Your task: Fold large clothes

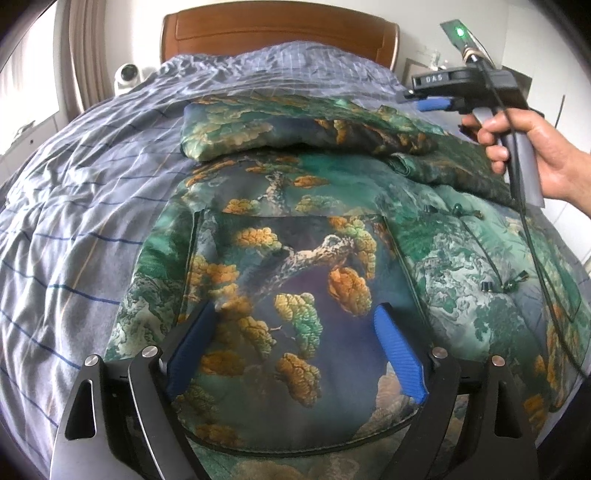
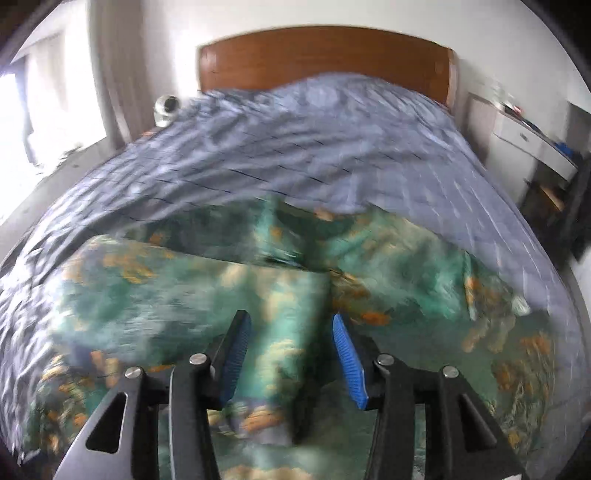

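Note:
A large green and blue jacket (image 1: 295, 258) printed with orange pine trees lies spread on the bed, cords and toggles (image 1: 491, 284) on its right half. One part (image 1: 295, 125) is folded across its far end. My left gripper (image 1: 297, 310) hovers open over the near hem, blue pads wide apart, nothing pinched. A hand (image 1: 535, 147) holds my right gripper (image 1: 424, 102) above the jacket's far right side. In the blurred right wrist view the right gripper (image 2: 290, 317) stands open over the jacket (image 2: 184, 288), its pads apart from the cloth.
The bed has a rumpled grey-blue striped cover (image 1: 92, 203) and a wooden headboard (image 1: 277, 29). A white dome camera (image 1: 127, 75) sits at the far left by the curtain. A white bedside unit (image 2: 532, 144) stands to the right of the bed.

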Motion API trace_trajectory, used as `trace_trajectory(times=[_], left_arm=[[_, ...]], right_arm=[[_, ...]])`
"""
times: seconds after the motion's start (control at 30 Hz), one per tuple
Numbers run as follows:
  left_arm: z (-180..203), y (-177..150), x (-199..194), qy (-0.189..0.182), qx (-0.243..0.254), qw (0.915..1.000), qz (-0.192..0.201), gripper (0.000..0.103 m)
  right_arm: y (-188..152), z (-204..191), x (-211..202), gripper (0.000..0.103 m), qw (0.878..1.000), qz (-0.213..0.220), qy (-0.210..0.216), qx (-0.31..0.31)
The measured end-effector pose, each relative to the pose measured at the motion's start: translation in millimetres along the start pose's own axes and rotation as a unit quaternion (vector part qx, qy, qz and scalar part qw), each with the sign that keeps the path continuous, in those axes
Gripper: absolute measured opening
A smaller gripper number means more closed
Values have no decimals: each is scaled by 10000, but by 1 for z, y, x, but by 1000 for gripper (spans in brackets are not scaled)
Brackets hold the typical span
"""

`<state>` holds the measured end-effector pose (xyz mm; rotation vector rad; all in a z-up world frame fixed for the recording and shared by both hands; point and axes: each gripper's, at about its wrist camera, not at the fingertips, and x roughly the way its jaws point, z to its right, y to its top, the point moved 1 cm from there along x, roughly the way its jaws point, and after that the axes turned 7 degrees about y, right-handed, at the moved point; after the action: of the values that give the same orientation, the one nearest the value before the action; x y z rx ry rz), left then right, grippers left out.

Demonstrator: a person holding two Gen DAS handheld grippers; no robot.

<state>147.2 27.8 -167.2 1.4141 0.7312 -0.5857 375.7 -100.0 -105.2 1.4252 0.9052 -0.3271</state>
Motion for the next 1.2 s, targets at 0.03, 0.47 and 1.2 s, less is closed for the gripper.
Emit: trace_trajectory(times=[0.03,0.47,1.2], left_arm=[[0,0,0,2,0,10000,-15,88],[-1,27,-25,-603,0,9977,-317,90],[-9,170,160,370,144,9976,-569,91]], right_arm=[[1,-5,1,47,9998,-11,169,-52],[-48,-19,55,48,9955,-798,503,-110],[-56,-14,62,48,9960,-690,562,-82]])
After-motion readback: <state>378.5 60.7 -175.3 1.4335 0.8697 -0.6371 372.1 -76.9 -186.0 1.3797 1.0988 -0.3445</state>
